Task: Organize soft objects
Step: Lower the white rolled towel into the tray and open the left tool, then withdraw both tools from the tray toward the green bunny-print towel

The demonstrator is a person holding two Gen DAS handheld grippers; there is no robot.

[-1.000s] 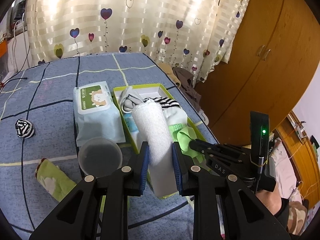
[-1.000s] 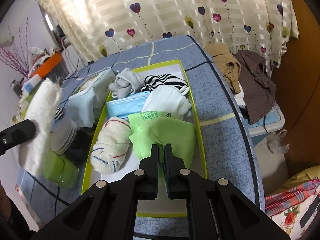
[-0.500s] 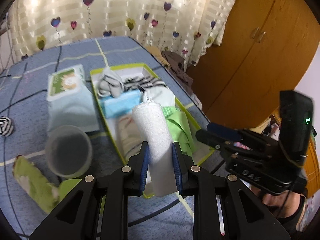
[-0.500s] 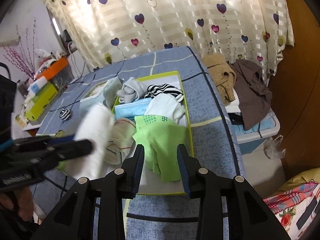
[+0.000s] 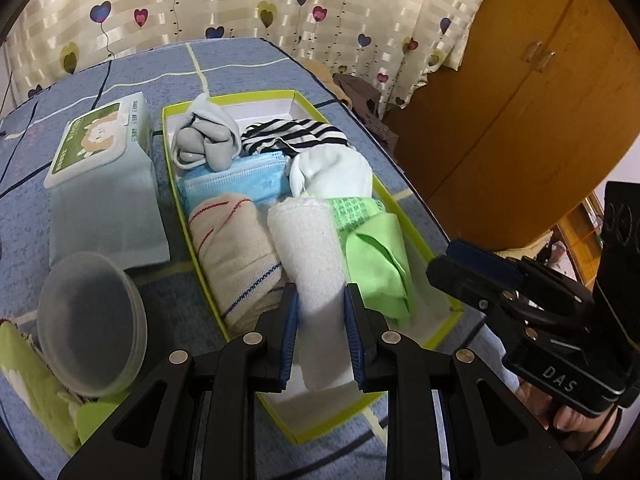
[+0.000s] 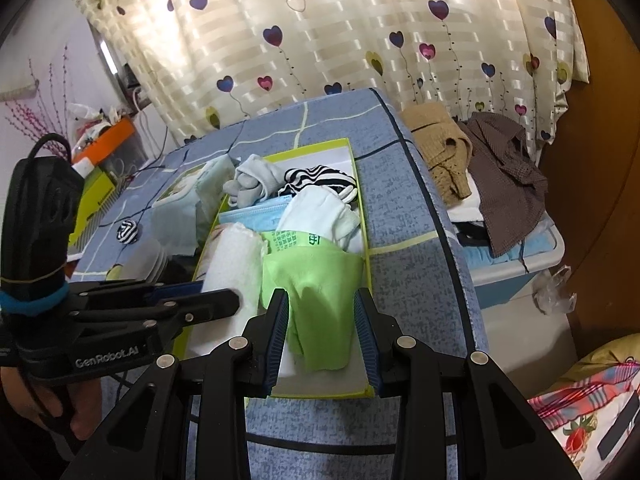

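While left gripper (image 5: 321, 322) clamps white towel (image 5: 310, 264), tray (image 5: 416, 232) looks packed.

"DAS" on the right gripper (image 5: 476, 268) body; "GenRobot.AI" on the left gripper (image 6: 218, 298) body, both beside the box; green packet's (image 6: 294, 238) print unreadable.

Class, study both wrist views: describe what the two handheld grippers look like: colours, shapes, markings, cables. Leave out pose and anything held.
The left gripper is matte black with angular arms, silver rivets and blue ribbed pads; "GenRobot.AI" is printed on its body, with a blue band and black cable around its camera block. The right gripper matches it, printed "DAS" on its body.
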